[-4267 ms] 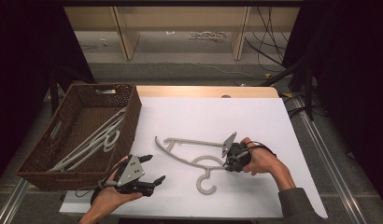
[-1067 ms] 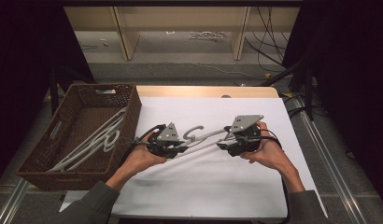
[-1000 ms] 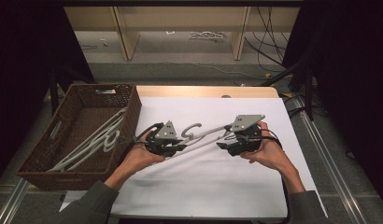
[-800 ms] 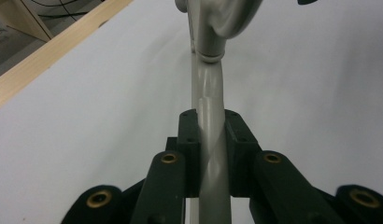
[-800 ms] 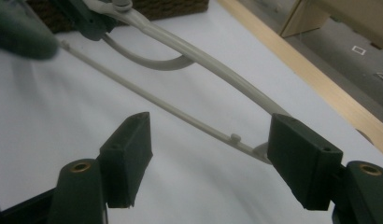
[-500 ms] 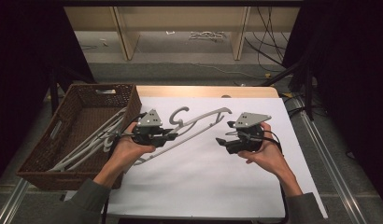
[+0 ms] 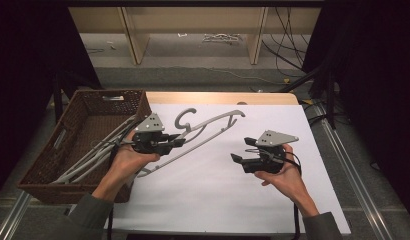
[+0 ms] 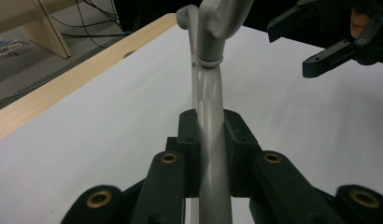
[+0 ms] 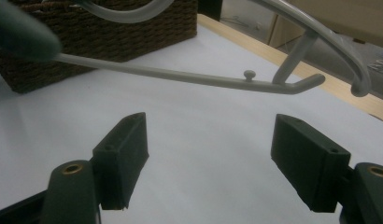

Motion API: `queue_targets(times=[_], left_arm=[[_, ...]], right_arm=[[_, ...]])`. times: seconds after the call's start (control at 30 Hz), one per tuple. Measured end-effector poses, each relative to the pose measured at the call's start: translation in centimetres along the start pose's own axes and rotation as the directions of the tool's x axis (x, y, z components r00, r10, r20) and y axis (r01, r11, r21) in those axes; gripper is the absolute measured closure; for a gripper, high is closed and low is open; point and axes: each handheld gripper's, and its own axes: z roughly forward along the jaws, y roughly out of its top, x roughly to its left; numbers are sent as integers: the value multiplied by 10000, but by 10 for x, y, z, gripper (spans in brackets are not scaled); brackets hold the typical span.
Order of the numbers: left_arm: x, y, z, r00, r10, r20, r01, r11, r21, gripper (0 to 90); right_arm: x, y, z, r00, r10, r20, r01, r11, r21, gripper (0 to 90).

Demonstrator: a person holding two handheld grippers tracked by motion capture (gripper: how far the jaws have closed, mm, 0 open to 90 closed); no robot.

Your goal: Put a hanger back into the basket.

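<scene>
A grey plastic hanger (image 7: 213, 131) hangs slanted above the white table cover, hook (image 7: 184, 118) uppermost. My left gripper (image 7: 177, 143) is shut on one of its arms near the basket; in the left gripper view the pads clamp the grey bar (image 8: 210, 140). My right gripper (image 7: 243, 150) is to the right of the hanger, apart from it, open. Its jaws have just been opening and nothing is between them. In the right gripper view the hanger (image 9: 194, 79) crosses above the open gripper (image 9: 208, 158). The right gripper (image 8: 334, 42) also appears top right in the left gripper view.
A brown wicker basket (image 7: 48, 165) stands at the table's left edge with several grey hangers (image 7: 93, 157) in it. The white cover (image 7: 218, 200) lies over a wooden tabletop (image 7: 218, 97). Shelving legs and cables are on the floor beyond.
The right gripper let go of the hanger and drew back to the right. The left gripper lifted the hanger and carried it left toward the basket.
</scene>
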Motion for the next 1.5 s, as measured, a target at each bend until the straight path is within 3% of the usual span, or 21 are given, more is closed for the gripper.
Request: queue_targets(times=[0.13,0.33,0.43,0.8,0.97,1.17,1.37,1.43,1.47,1.5], left_arm=[[-3,3,-5,10000,14,-36,-14,10000,36,791],[-6,8,-12,9998,173,-50,-173,9998,-28,791],[-5,12,-18,9998,153,-103,-155,9997,-204,791],[6,33,-64,9964,372,-765,-418,9974,-595,791],[20,29,-84,9882,358,-1490,-444,9975,-547,791],[41,14,-103,9760,-43,-2176,-142,9964,-835,791],[56,-6,-115,9560,-541,-2884,276,9951,-953,791],[60,-12,-116,9525,-575,-2992,279,9944,-1024,791],[61,-16,-119,9450,-673,-3202,358,9940,-1032,791],[62,-19,-118,9425,-879,-3225,490,9907,-1268,791]], right_arm=[[4,-8,-3,9989,441,141,-437,9987,-269,273],[11,-22,-3,9993,333,156,-334,9994,44,274],[14,-26,-4,9988,498,24,-498,9988,30,274],[20,-35,-7,9982,602,-78,-601,9982,93,274],[22,-38,-8,9984,552,-69,-550,9980,299,273],[23,-41,-6,9985,525,-150,-519,9979,383,274],[22,-42,-5,9984,539,-154,-532,9975,468,273],[22,-43,-5,9985,537,-104,-531,9971,540,273],[22,-43,-4,9986,525,-100,-519,9971,564,273],[22,-43,-4,9986,526,-107,-519,9971,561,273]])
